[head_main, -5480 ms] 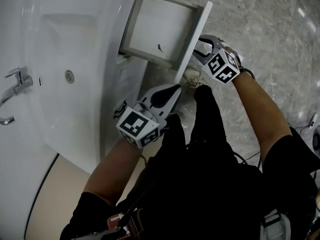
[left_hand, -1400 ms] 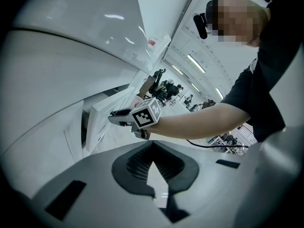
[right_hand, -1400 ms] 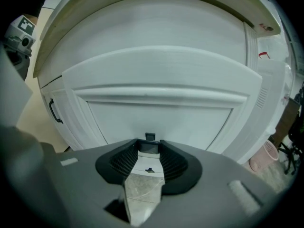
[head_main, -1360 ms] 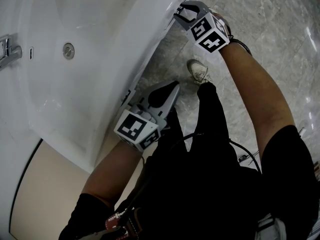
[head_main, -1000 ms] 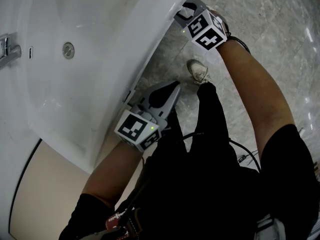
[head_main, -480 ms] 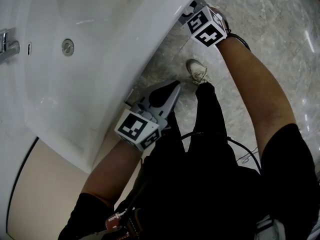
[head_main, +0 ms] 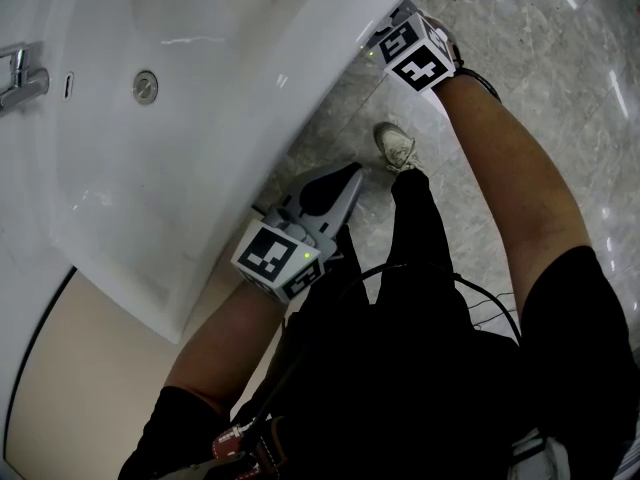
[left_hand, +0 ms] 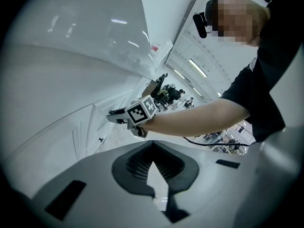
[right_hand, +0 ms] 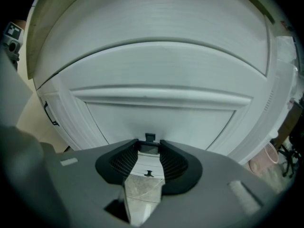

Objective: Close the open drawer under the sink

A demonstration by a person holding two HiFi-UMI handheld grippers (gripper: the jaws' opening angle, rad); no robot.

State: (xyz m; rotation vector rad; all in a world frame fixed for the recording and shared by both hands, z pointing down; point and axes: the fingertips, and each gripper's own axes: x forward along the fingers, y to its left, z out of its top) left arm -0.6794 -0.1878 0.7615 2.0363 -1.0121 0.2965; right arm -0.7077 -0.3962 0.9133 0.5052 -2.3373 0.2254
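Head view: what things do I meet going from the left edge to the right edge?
In order: chrome tap, round metal drain, left grey tool with a black-and-white marker cube, right grey tool with its own marker cube.

In the head view the sink (head_main: 150, 198) hides the fingertips of the right gripper (head_main: 392, 36) at 1 o'clock and the whole drawer (right_hand: 161, 120) beneath its rim. The picture's edge cuts off the faucet (head_main: 22, 76) at 10 o'clock. In the left gripper view the person (left_hand: 259, 94) is blurred over at 1 o'clock, and the dark shapes (left_hand: 166, 93) beyond the forearm are too small to tell.
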